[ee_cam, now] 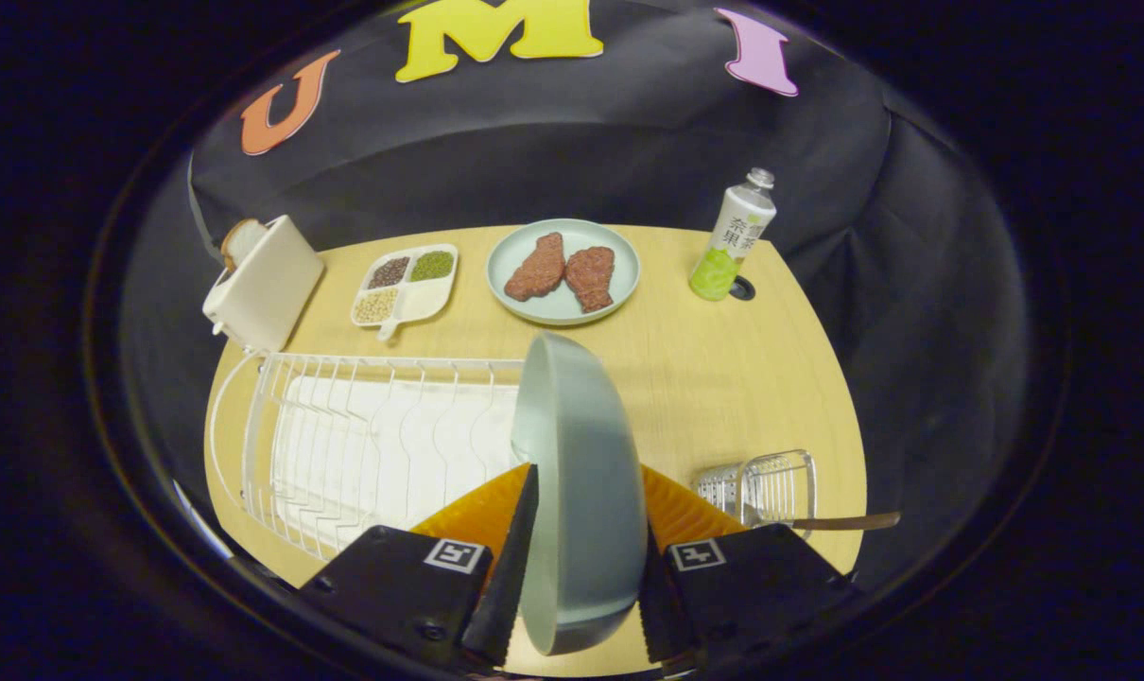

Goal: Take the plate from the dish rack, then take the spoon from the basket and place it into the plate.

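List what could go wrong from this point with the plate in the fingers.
1. The plate stands on edge between the gripper fingers, gripped only at its lower part; it could pivot or slip out.
2. It sits at the dish rack end, so swinging sideways may catch the wires.
3. The basket with the spoon lies close beside; lowering the plate carelessly could knock it.

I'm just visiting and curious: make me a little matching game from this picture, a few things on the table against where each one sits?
Things:
1. plate
2. spoon
3. bottle
4. toaster

Places:
A. behind the dish rack's far corner
B. upright between the gripper's fingers
C. lying in the wire basket
D. beside the plate of meat

Pairs: 1-B, 2-C, 3-D, 4-A
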A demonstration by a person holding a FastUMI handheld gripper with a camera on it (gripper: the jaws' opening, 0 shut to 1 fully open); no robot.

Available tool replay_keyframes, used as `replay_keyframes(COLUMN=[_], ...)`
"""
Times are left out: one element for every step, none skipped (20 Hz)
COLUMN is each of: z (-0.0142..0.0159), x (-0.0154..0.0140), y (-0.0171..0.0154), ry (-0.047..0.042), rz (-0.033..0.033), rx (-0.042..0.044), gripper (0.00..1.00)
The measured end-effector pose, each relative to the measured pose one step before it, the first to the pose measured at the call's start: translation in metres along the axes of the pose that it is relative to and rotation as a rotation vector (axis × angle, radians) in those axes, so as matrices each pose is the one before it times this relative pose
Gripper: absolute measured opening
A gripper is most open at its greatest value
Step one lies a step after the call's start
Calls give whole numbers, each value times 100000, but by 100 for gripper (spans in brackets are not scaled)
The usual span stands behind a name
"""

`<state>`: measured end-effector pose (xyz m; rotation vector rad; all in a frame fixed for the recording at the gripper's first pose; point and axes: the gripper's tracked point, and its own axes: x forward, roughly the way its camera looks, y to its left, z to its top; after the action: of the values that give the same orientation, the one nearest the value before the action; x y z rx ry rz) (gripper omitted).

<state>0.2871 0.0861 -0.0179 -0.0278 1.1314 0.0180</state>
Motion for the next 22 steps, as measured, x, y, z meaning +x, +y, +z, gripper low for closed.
replay_keyframes(z=[-105,-201,-80,13,31,-2,159,127,286,246,331,3,-175,-374,-616,-823,-1021,-1264,-1498,-1854,-1936,-2209], x=[-125,-198,-305,-214,-349,-525,-472,-357,-565,-573,-814,-786,-853,-712,-798,-808,-899,-605,-681,-410,-235,-65], y=[-224,143,82,-111,-49,-141,-114,-129,-417,-143,-45,390,445,130,635,899,731,470,402,202,208,175], ry=[425,932,270,-344,-317,-116,-736,-637,-1477,-1576,-1730,-1084,-1140,-1404,-1061,-940,-797,-809,-1044,36,-626,181], rz=[-2416,-903,-911,-1465,-1514,-1953,-1722,-2011,-2759,-952,307,2506,3064,3047,5288,6868,6769,6192,5822,4915,4734,5019], rx=[2129,741,119,433,532,267,216,136,-170,-686,194,763,383,146,-315,285,1317,1643,1624,519,1345,1568], gripper=[51,45,38,38,38,37,37,37,37,37,37,37,36,36,36,36,36,36,36,36,36,36])
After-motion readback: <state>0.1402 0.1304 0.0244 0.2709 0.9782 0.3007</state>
